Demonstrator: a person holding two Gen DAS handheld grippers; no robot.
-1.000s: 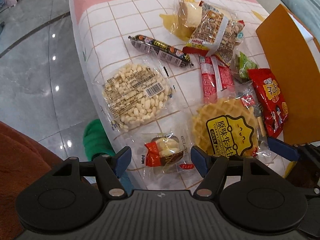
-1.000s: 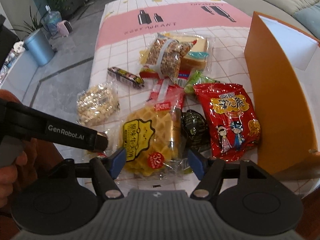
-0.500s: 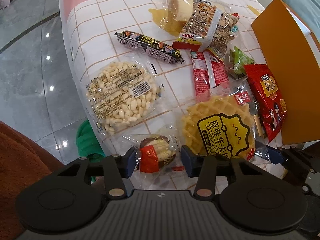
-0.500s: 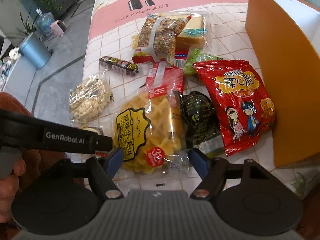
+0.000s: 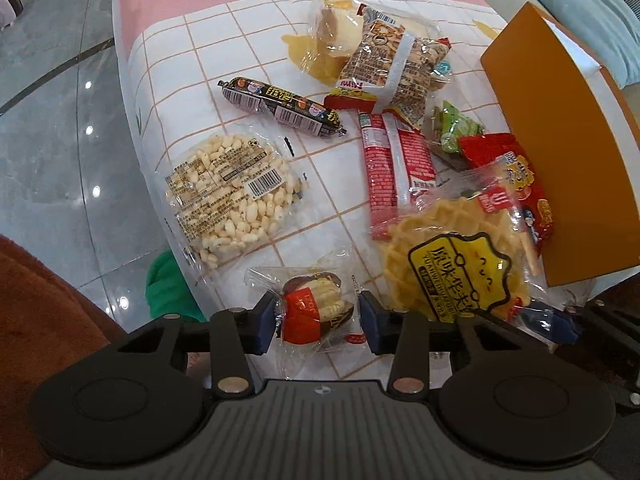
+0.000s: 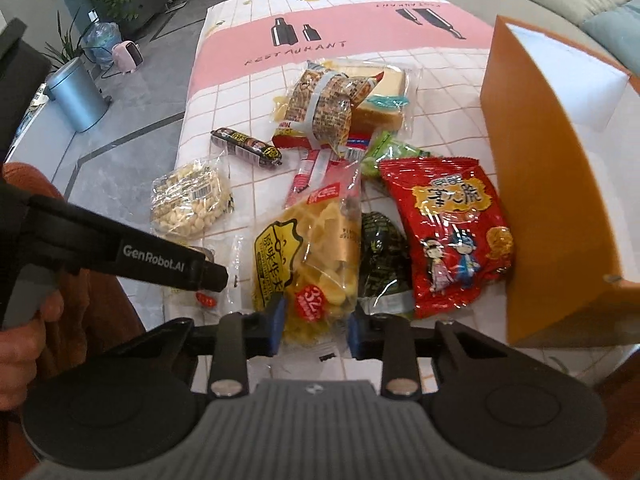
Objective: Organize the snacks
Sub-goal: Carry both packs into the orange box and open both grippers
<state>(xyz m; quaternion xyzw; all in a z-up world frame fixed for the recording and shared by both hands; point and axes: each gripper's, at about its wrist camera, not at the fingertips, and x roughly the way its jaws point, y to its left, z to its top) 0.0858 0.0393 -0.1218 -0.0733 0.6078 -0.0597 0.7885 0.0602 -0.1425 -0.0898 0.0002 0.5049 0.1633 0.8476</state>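
- Left gripper [image 5: 318, 322], just closing, clamps the small pastry packet [image 5: 316, 308] beside the waffle pack [image 6: 308, 268].
- Right gripper [image 6: 314, 328], just closing, pinches that waffle pack.
- Orange box [image 6: 552, 200] stands beyond the red chip bag [image 6: 448, 232].

Bright, even light fills both views, round lamp reflections glare on the glossy grey tiled floor [image 5: 60, 152], clear snack wrappers shine, and fisheye distortion bends the edges around it.
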